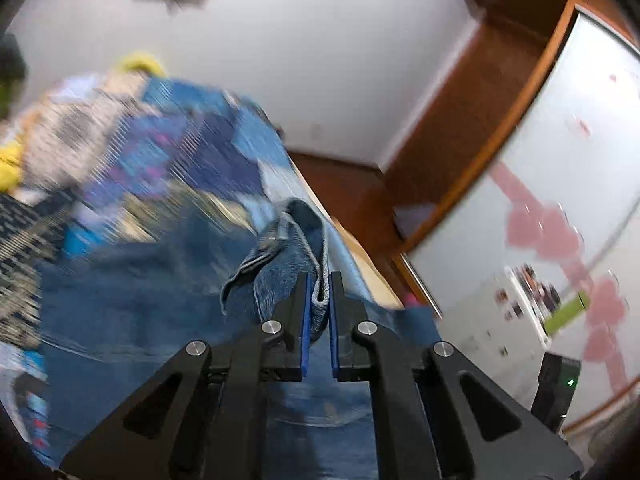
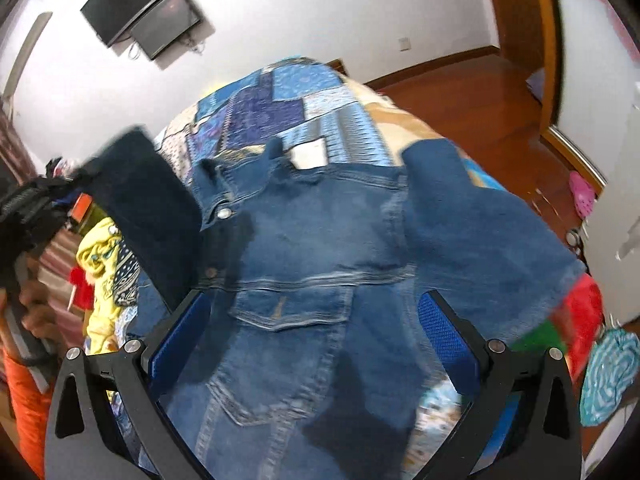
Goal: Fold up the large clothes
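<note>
Denim jacket [image 2: 304,264]: heavy, limp, thick seams. Left gripper [image 1: 319,300] pinching cuff [image 1: 280,256]; right gripper [image 2: 312,320] spread, empty. Grab hems.

Bright even room light, heavy motion blur, fisheye-darkened corners.

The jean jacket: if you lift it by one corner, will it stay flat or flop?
Probably flop: the jacket lies limp on the bed, and the cuff pinched in the left gripper bunches and folds. It looks thick, so likely heavyish.
</note>
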Demonstrator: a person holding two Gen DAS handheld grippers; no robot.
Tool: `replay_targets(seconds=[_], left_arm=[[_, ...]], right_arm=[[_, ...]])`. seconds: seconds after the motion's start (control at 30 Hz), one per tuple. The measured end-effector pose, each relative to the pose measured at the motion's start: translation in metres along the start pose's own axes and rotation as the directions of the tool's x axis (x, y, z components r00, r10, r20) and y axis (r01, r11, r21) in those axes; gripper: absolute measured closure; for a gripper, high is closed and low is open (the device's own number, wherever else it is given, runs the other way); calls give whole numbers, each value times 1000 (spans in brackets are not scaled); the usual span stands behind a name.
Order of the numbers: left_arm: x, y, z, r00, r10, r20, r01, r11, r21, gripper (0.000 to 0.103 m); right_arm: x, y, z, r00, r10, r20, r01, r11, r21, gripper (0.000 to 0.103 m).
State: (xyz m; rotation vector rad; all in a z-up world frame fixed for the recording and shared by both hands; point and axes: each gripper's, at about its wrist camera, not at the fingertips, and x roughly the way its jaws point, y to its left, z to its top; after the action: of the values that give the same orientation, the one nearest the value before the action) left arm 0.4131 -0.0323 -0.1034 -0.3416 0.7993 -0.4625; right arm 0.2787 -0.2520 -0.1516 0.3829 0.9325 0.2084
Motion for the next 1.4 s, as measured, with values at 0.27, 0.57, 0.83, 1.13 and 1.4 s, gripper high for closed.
replay_targets(seconds=[0.27,0.57,0.83,1.13,1.4], left_arm=[[103,-48,-68,962,-22,-272,30,999,26,97],[122,-72,-101,907,18,-420,46,989,143,88],[52,-41,-61,969,111,-221,-76,984,161,38],[-16,46,-74,904,419,-85,-406,903,140,24],[-42,103,-117,859,493,-139,-492,870,40,24]], right_arm=[[-17,-49,-13,997,-81,-9,82,994,68,0],[-20,-82,-18,992,-123,-28,125,983,134,0],[-33,-99,-12,991,-130,9,127,980,152,0],[-32,-140,-7,985,-169,-16,169,966,196,0],[2,-185,-5,994,-85,-74,106,930,352,10]])
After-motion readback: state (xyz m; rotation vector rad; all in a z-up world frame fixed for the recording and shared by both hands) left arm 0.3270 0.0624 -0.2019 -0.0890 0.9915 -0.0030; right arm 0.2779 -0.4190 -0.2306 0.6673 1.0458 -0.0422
